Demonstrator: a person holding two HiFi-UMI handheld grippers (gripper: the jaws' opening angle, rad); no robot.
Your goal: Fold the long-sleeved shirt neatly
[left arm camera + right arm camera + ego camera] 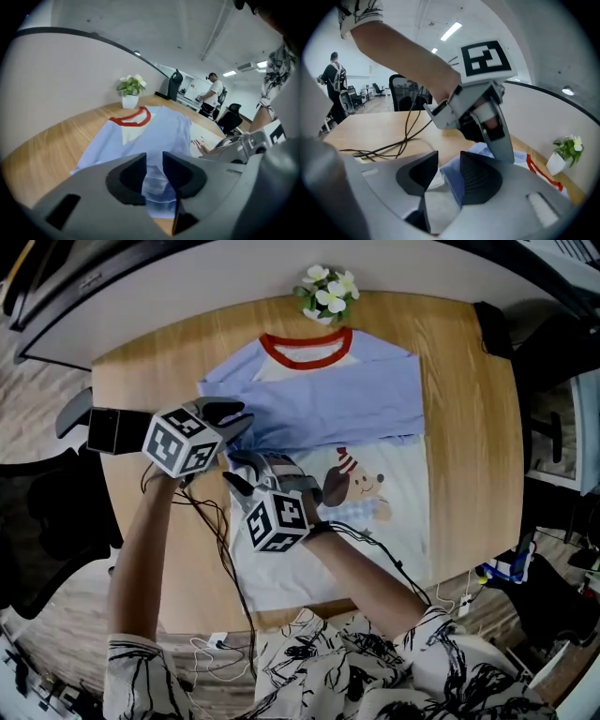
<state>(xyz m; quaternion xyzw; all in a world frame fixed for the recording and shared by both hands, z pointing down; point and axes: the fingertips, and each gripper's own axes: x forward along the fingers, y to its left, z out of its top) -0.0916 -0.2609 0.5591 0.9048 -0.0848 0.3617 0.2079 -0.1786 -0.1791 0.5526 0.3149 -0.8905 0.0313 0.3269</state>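
The long-sleeved shirt (337,390) lies flat on the round wooden table (469,456), red collar (305,350) at the far side. Its light-blue sleeves are folded across the chest, above the cartoon print (361,486) on the white body. My left gripper (236,418) hovers at the shirt's left edge, jaws a little apart; blue sleeve fabric (154,185) shows below the gap (154,161), not pinched. Close beside it, my right gripper (242,472) stands open too, with a blue sleeve fold (451,180) lying loose between its jaws (449,159). The left gripper's body (487,126) is just ahead of it.
A small white pot of flowers (328,292) stands at the table's far edge behind the collar. Black cables (216,549) trail from the grippers over the near-left table edge. A black object (492,329) sits at the far right rim. A person (214,91) stands far off.
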